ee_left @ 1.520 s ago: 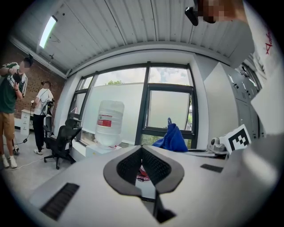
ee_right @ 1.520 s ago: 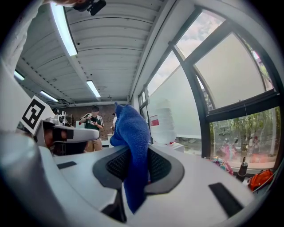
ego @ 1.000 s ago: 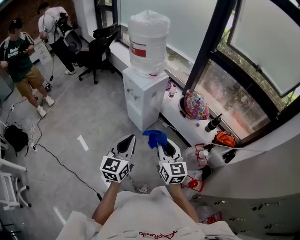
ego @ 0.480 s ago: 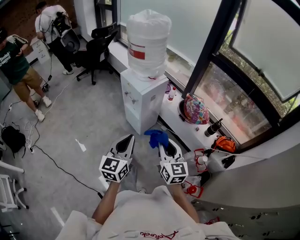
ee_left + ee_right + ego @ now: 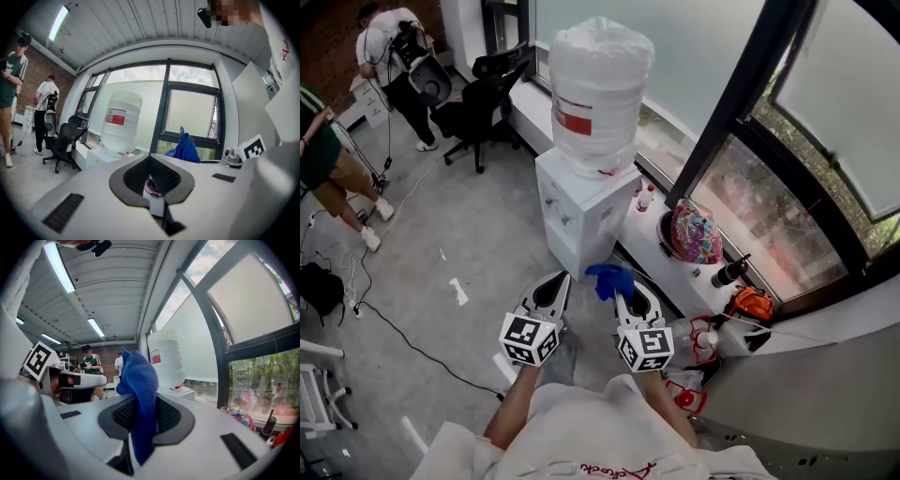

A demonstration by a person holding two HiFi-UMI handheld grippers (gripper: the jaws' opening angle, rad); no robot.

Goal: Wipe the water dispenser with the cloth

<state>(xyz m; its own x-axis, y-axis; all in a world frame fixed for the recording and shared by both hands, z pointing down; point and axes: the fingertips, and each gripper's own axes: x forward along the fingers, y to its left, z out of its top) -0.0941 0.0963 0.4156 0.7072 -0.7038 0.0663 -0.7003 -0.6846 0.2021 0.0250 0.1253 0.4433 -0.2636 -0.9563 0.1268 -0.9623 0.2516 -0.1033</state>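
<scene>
Head view steeply down, gripper views level — sharing water dispenser (image 5: 584, 199)

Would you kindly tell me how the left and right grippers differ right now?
The right gripper is shut on a crumpled blue cloth; the left gripper is shut on nothing. Cloth sticks out past the right gripper's tips; the left gripper's tips are bare. Both point toward the white water dispenser.

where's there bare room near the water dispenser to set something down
Bare: the grey floor left of the white water dispenser, up to the black office chair, and the stretch of white window ledge between those two. Crowded: the ledge right of the dispenser, with a small clear bottle, a multicoloured bag and a dark bottle.
</scene>
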